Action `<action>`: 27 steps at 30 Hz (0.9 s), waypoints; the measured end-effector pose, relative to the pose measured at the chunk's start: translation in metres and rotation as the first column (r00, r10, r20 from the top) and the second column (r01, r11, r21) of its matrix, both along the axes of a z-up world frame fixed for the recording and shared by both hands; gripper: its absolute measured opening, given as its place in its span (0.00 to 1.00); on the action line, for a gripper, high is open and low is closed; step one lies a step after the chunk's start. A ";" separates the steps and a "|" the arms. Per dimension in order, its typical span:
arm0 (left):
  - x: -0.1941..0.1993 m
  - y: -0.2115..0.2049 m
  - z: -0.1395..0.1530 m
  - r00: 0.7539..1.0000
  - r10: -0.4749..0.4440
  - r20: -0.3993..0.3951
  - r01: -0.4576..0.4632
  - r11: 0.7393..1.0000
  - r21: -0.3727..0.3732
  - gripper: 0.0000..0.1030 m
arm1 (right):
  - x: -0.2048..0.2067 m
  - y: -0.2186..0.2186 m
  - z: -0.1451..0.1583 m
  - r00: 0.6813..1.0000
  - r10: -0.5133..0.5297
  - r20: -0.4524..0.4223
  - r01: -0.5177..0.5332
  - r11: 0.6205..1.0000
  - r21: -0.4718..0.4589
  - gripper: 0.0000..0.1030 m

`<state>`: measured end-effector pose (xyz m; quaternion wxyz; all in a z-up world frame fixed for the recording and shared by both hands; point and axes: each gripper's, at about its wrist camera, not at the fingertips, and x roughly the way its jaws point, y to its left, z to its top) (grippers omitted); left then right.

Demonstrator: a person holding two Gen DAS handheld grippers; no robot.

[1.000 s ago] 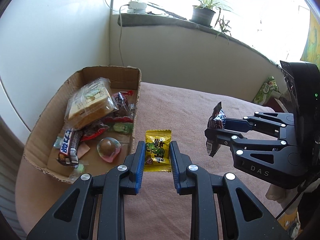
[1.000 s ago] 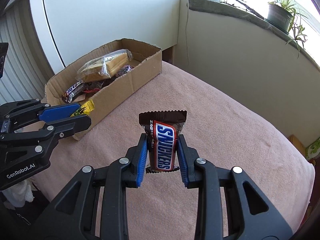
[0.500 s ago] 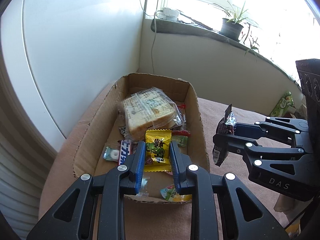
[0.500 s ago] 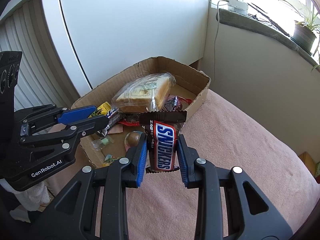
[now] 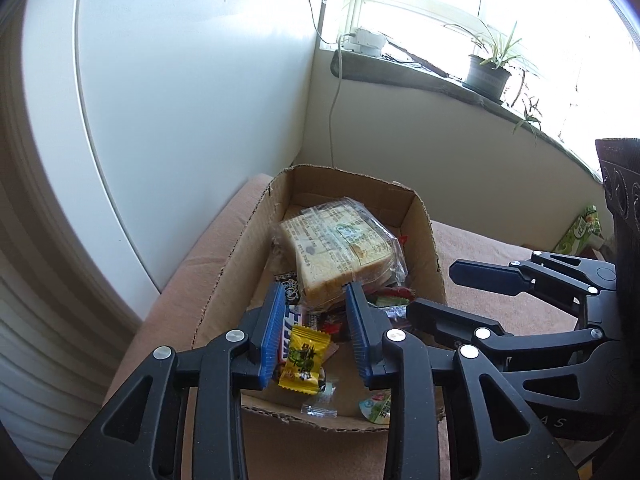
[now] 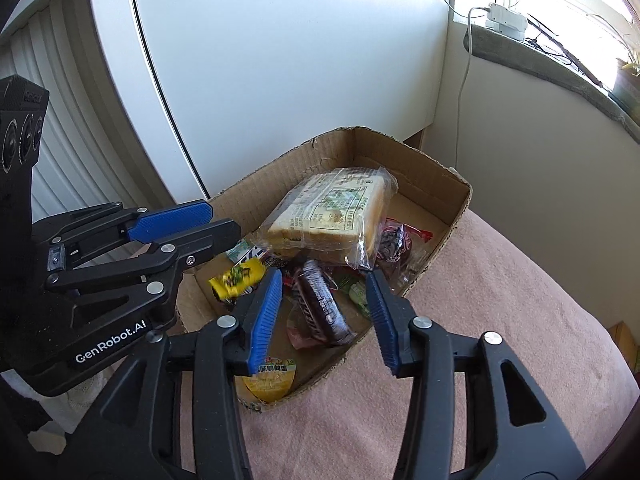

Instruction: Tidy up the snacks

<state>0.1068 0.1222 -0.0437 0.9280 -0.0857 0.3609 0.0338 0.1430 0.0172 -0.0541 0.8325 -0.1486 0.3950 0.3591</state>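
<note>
An open cardboard box (image 5: 424, 240) holds a bagged bread slice pack (image 5: 340, 248) and several small snacks. My left gripper (image 5: 318, 332) hangs over the box's near end, its jaws opening. A yellow candy packet (image 5: 304, 360) tilts loose between them, free of the right pad. My right gripper (image 6: 322, 312) is over the same box (image 6: 452, 184), jaws opening wide. A brown Snickers bar (image 6: 320, 308) shows blurred below them, touching neither pad. The left gripper (image 6: 216, 224) and yellow packet (image 6: 236, 280) show at left there.
The box sits on a pink cloth-covered surface (image 6: 500, 320), against a white panel (image 5: 180, 100). A jelly cup (image 6: 268, 376) lies at the box's near edge. Behind are a windowsill with a potted plant (image 5: 488, 76) and a white adapter (image 5: 364, 42). The right gripper (image 5: 460, 296) is close on the right.
Both grippers travelled from above the cloth to above the box. Both then opened: the yellow packet and the Snickers bar have left the pads and drop toward the box.
</note>
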 end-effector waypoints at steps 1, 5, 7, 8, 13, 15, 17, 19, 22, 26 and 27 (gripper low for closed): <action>-0.001 0.000 0.001 1.000 0.001 0.002 -0.001 1.000 0.001 0.30 | 0.000 -0.002 0.001 1.000 -0.004 0.003 0.004 1.000 0.003 0.51; -0.008 -0.001 0.005 1.000 0.007 0.012 -0.007 1.000 0.000 0.30 | -0.005 -0.010 0.006 1.000 -0.010 0.002 0.010 1.000 0.016 0.51; -0.012 -0.002 0.008 1.000 0.008 0.018 -0.008 1.000 0.000 0.30 | -0.007 -0.015 0.008 1.000 -0.018 0.005 0.017 1.000 0.022 0.51; -0.015 -0.003 0.010 1.000 0.008 0.022 -0.008 1.000 0.003 0.30 | -0.008 -0.019 0.009 1.000 -0.023 0.004 0.023 0.999 0.025 0.51; -0.032 -0.008 0.017 0.999 0.012 0.042 -0.012 1.000 0.013 0.44 | -0.020 -0.033 0.014 0.998 -0.051 0.029 0.051 0.998 0.025 0.65; -0.039 -0.010 0.019 0.999 0.009 0.046 -0.010 1.000 0.019 0.48 | -0.026 -0.041 0.018 0.997 -0.070 0.044 0.068 0.997 0.041 0.72; -0.047 -0.013 0.021 0.998 0.009 0.055 -0.010 1.000 0.021 0.60 | -0.033 -0.049 0.022 0.995 -0.089 0.054 0.086 0.995 0.057 0.74; -0.055 -0.017 0.023 0.998 0.012 0.061 -0.013 1.000 0.025 0.64 | -0.041 -0.057 0.024 0.991 -0.113 0.067 0.108 0.992 0.072 0.79; -0.067 -0.019 0.025 0.997 0.016 0.069 -0.018 1.000 0.026 0.71 | -0.052 -0.068 0.026 0.987 -0.141 0.078 0.135 0.988 0.082 0.84; -0.081 -0.019 0.028 0.996 0.045 0.080 -0.048 0.998 0.029 0.73 | -0.063 -0.084 0.027 0.980 -0.177 0.088 0.168 0.980 0.105 0.87; -0.083 -0.019 0.028 0.995 0.053 0.081 -0.056 0.998 0.031 0.74 | -0.065 -0.087 0.027 0.978 -0.187 0.087 0.177 0.978 0.110 0.87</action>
